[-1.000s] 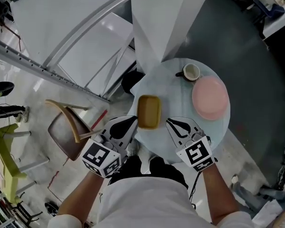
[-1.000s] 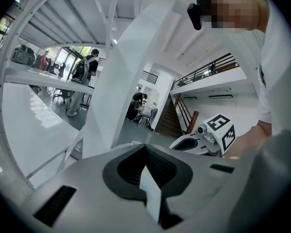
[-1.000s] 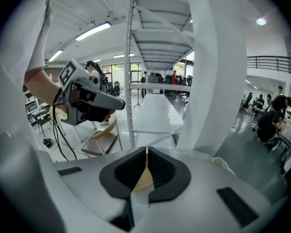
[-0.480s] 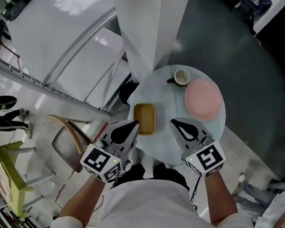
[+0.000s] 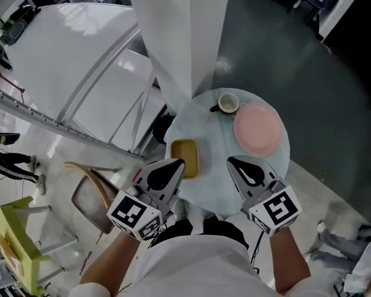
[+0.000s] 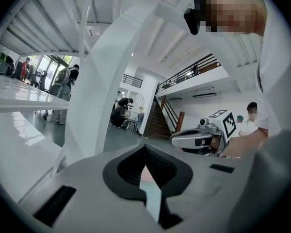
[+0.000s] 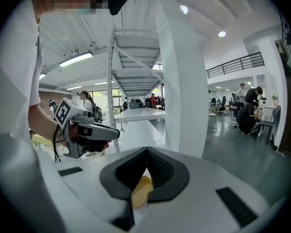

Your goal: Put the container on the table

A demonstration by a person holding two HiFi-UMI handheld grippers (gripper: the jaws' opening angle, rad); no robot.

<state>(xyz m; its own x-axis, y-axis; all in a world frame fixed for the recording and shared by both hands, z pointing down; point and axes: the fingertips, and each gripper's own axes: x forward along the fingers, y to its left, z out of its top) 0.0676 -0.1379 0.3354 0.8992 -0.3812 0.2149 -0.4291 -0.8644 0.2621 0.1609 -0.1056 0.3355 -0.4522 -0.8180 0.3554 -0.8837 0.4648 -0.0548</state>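
Container [image 5: 185,153] sits on table [image 5: 217,146], mid-frame. I see its lower corner cut off by left gripper [image 5: 173,169]. Left gripper and right gripper [image 5: 238,167] jaws together, empty. Right gripper view shows only yellow sliver.

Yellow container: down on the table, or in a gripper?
On the table. The rectangular yellow plastic container lies flat on the round pale table; the left gripper and right gripper both have jaws together, nothing between.

Smooth plastic container [image 5: 185,158], matt pale table [image 5: 220,161]
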